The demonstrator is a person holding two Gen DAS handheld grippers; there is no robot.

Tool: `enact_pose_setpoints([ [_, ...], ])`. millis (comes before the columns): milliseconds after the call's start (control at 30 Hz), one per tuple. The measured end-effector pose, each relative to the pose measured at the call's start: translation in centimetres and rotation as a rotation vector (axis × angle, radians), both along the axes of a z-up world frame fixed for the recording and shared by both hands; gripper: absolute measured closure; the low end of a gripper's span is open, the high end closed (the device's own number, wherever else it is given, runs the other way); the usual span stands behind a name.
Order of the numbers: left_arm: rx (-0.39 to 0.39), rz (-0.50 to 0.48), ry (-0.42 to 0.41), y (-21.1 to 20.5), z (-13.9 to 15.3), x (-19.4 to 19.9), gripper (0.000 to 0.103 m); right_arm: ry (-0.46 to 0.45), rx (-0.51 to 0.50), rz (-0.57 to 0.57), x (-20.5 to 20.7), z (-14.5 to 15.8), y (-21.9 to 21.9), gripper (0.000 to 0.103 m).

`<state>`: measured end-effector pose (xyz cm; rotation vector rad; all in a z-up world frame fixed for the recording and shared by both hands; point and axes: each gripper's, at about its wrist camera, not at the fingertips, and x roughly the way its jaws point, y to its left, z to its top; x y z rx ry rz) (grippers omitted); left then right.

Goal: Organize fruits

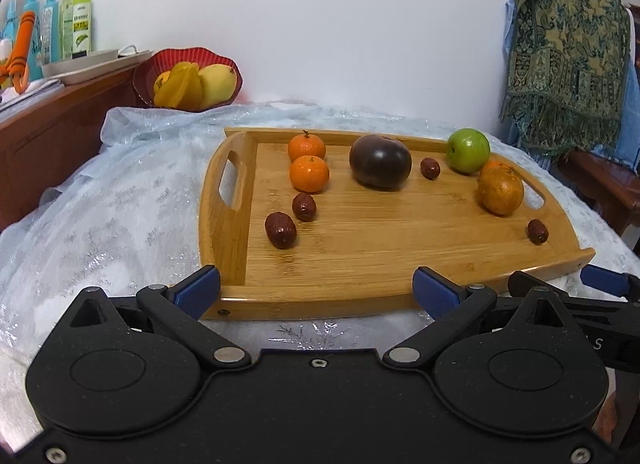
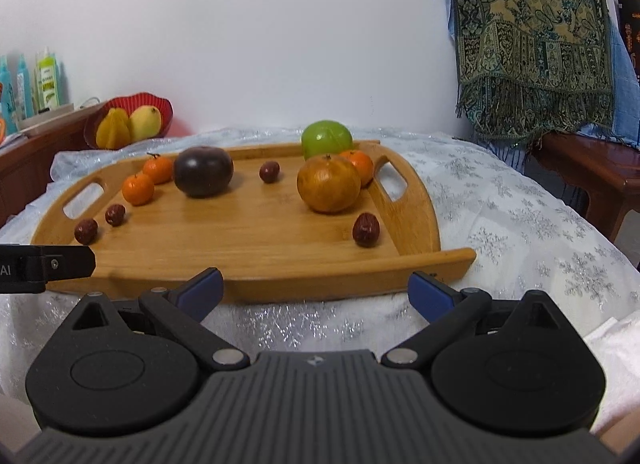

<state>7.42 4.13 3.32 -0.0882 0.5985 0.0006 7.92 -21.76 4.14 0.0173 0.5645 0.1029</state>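
Left wrist view: left tongs point(image 1: 316, 290) spread wide at lower centre, blue pads empty; tip of right tongs point(image 1: 604, 280) at lower right edge. Wooden tray point(image 1: 360, 264) with cut-out handles at mid-frame, just beyond the pads, resting on a counter point(image 1: 120, 224) draped in glossy white cloth with silver snowflake print. Shown only here: orange-handled tool point(image 1: 22, 44) and pale dish point(image 1: 80, 62) on the sideboard at upper left, beside spray bottles point(image 1: 76, 20).

Right wrist view: right tongs point(image 2: 316, 290) likewise spread and empty at lower centre; black body of left tongs point(image 2: 48, 266) entering at left edge. Shown only here: dark wooden furniture point(image 2: 592, 164) at right, more fully, under the patterned green-and-gold shawl point(image 2: 536, 44).

On the tray, all well beyond both pairs of pads: dark purple round fruit point(image 1: 380, 161) at centre back, smooth and matte; green apple point(image 1: 468, 150) at back right, glossy; two small mandarins point(image 1: 308, 160) at back left, touching or nearly so; larger dull-orange mandarin point(image 1: 500, 190) at right, with another orange fruit point(image 2: 360, 166) partly hidden behind it; four wrinkled red dates, two at front left point(image 1: 281, 230), one point(image 1: 430, 168) between purple fruit and apple, one point(image 1: 537, 231) at front right near the handle.

Red fluted bowl point(image 1: 224, 60) at upper left, off the tray, holding yellow starfruit and mango.
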Motion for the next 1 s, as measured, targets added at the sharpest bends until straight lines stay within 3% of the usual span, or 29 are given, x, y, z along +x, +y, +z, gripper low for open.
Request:
enact_pose_setpoints([
  [300, -0.020, 0.014, 0.001, -0.1, -0.3, -0.8, 0.001, 0.041, -0.030, 0.007, 0.6, -0.9, 0.6, 0.000],
  [467, -0.073, 0.036, 0.059, 0.3, -1.3, -0.8, 0.001, 0.062, -0.041, 0.006, 0.9, -1.3, 0.8, 0.000],
  [1000, -0.001, 0.080, 0.113, 0.1, -2.7, 0.6, 0.000, 0.064, -0.051, 0.011, 0.9, -2.0, 1.0, 0.000],
])
